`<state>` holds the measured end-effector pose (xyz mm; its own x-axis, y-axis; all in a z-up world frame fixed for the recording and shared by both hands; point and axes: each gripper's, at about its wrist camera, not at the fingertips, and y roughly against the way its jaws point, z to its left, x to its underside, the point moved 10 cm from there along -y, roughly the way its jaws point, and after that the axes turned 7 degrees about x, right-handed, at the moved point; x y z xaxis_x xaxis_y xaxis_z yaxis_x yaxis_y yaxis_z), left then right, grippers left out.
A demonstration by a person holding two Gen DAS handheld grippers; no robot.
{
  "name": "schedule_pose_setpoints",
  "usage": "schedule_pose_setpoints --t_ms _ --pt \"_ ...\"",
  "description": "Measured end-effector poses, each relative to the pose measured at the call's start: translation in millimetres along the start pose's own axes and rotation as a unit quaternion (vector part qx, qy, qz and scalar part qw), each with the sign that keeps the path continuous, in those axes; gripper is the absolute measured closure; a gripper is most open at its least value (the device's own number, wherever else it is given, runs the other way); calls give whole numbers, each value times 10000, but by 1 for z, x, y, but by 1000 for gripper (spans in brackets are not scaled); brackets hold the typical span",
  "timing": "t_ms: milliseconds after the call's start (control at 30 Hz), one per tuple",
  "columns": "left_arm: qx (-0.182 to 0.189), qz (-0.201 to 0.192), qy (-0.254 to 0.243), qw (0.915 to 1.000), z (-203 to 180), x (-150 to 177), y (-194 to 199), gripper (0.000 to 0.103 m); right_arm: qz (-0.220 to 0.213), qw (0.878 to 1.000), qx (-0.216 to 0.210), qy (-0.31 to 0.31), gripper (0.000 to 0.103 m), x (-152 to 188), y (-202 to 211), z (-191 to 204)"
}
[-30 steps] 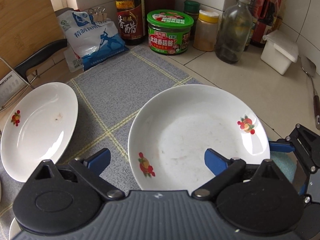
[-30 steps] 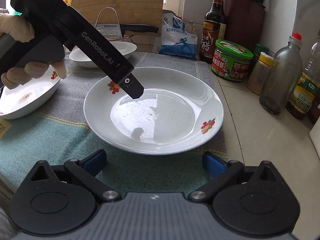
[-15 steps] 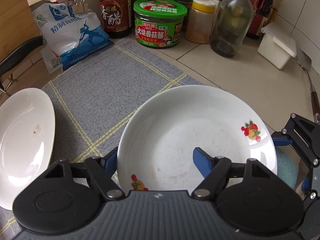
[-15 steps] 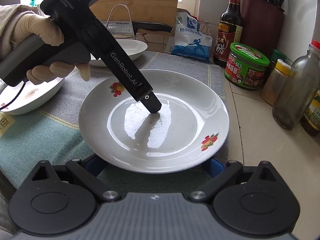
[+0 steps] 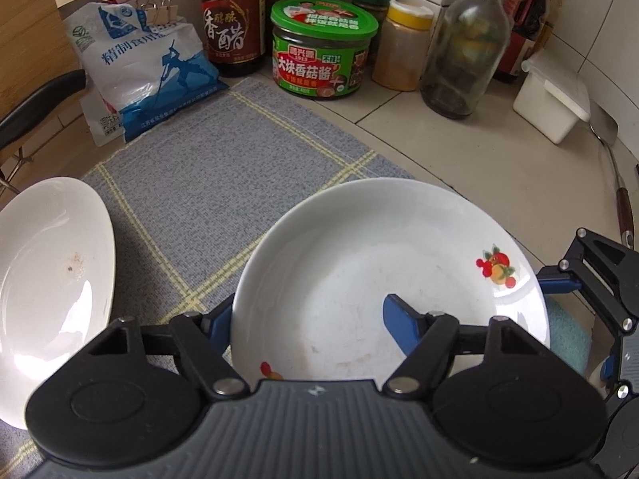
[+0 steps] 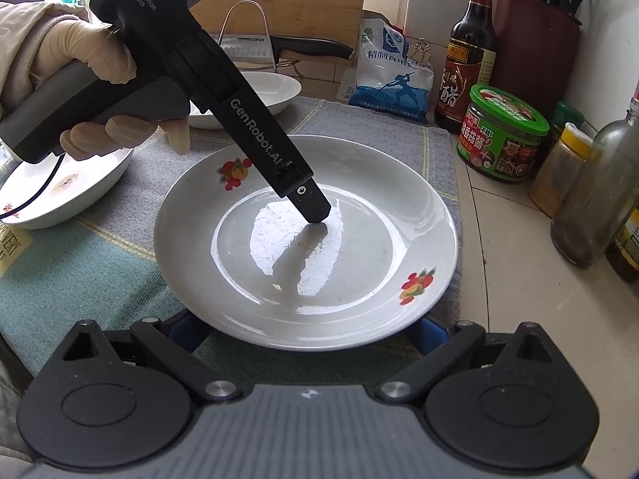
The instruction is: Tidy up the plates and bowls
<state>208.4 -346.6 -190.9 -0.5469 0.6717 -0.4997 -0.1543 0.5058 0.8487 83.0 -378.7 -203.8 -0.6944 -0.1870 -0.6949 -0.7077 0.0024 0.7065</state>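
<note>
A white plate with fruit prints (image 5: 359,263) (image 6: 359,183) lies on the grey and teal mat (image 5: 207,183). My left gripper (image 5: 307,319) is open and straddles the plate's near rim: its left finger is outside the rim, its right finger (image 5: 399,327) rests inside the plate, where its tip (image 6: 315,209) touches the middle. My right gripper (image 6: 307,329) is open, with both blue fingers low at the plate's near edge, mostly hidden under the rim. A second white plate (image 5: 44,271) (image 6: 72,183) lies to the left.
A white bowl (image 6: 271,92) sits at the mat's back. A salt bag (image 5: 143,76), vinegar bottle (image 5: 231,20), green-lidded jar (image 5: 323,48), spice jar (image 5: 403,48) and glass bottle (image 5: 467,52) line the back. A white box (image 5: 551,99) and spatula (image 5: 615,175) lie to the right.
Both grippers have moved in on the fruit-print plate. The left one dropped its right finger into the plate; the right one slid its fingers to the plate's near rim.
</note>
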Motion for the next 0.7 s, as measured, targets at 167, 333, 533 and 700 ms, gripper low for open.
schedule_pose_setpoints --t_ms 167,333,533,700 --pt "-76 -97 72 9999 10 1 10 28 -84 10000 -28 -9 1 -8 -1 3" --pt "-163 -61 110 9998 18 8 13 28 -77 9999 -105 86 1 -12 -5 8" --pt "-143 -48 228 9996 22 13 15 28 -39 9997 -156 189 1 -12 -8 14" --pt "-145 -63 214 9996 22 15 15 28 -44 9997 -126 202 1 -12 -7 15"
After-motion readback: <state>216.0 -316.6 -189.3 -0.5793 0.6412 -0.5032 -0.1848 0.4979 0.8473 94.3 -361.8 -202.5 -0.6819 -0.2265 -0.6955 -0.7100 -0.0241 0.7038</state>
